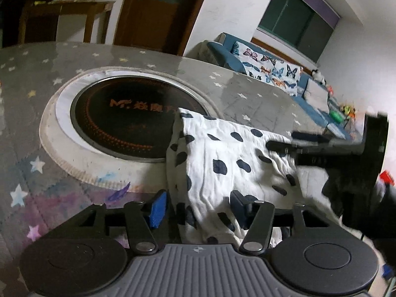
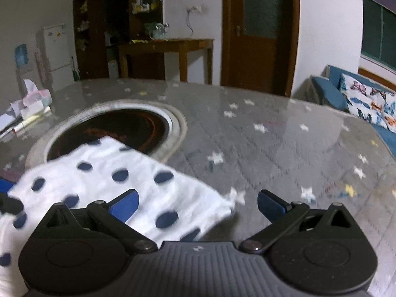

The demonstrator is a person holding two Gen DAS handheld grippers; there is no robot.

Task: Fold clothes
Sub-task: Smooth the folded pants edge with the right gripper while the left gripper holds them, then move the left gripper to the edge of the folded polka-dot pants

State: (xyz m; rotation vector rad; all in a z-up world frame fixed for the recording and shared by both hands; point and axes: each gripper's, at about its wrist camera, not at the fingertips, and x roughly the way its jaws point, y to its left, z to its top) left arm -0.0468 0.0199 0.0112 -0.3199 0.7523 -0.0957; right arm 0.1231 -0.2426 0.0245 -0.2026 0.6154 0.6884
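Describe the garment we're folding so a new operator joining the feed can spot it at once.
Start at the round table under its grey, star-printed cover, and find the black circular cooktop sunk into its middle. The garment lies across the near rim of that cooktop, between the two open grippers. It is the only white cloth with large dark blue dots; everything around it is grey with small stars.

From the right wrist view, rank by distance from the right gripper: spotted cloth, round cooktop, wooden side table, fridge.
1. Spotted cloth, just ahead of the right gripper, lower left.
2. Cooktop, left of centre, partly under the cloth.
3. Side table and fridge, against the far walls; too close to call.
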